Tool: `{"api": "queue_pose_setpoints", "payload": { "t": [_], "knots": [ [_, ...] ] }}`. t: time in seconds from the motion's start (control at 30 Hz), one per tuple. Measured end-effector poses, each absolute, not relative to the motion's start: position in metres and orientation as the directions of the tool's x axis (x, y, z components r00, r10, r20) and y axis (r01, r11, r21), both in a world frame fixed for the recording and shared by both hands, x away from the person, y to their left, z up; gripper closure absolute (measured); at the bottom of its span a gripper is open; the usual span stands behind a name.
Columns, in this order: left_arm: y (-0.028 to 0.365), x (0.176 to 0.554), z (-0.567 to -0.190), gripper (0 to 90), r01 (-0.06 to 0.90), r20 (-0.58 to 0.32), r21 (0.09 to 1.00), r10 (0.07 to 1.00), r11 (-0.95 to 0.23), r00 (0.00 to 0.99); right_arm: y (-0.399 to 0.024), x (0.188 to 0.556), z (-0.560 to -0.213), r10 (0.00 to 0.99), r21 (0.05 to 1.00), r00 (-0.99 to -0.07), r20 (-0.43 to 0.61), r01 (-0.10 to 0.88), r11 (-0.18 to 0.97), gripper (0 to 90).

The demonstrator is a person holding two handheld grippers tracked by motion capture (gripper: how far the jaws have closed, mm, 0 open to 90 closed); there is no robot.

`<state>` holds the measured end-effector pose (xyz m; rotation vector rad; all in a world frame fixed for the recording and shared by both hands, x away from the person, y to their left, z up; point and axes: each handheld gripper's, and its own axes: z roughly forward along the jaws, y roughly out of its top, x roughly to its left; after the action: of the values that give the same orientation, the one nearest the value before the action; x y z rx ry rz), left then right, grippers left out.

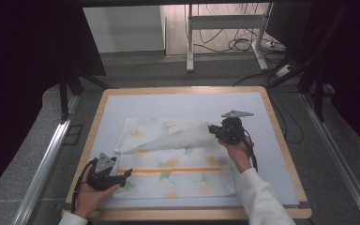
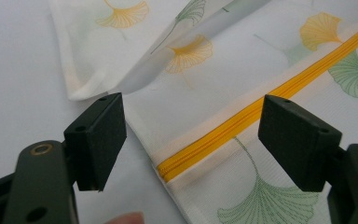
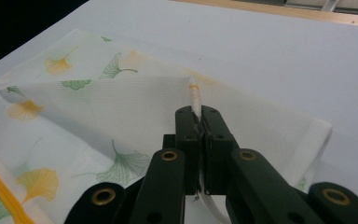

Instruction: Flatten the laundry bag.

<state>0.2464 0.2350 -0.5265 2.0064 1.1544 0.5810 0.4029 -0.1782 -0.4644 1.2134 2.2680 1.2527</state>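
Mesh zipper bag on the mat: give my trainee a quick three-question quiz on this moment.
1. True or false: the right gripper is shut on a corner of the mesh bag.
2. What colour is the zipper?
3. The left gripper is: A) shut on the zipper, B) open at the zipper end, C) resting off the white mat.

Key: 1 true; 2 orange-yellow; 3 B.

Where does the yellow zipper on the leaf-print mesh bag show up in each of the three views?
High view: the yellow zipper runs across the bag's near half, right of the left tool.
Left gripper view: it slants from the upper right edge down to the centre, between the open jaws.
Right gripper view: a short stretch at the bottom left corner.
Shared landmark: the ginkgo-leaf bag itself.
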Motion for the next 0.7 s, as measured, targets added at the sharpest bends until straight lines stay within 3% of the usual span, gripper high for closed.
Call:
{"api": "queue_pose_setpoints", "payload": {
  "t": [0.7],
  "knots": [
    [0.235,0.247,-0.527,23.2,0.539,0.027,0.773,0.866,-0.335,0.500,-0.202,0.432,-0.474,0.826,0.788,-0.535,0.178,0.580,0.206,86.3]
  ]
}}
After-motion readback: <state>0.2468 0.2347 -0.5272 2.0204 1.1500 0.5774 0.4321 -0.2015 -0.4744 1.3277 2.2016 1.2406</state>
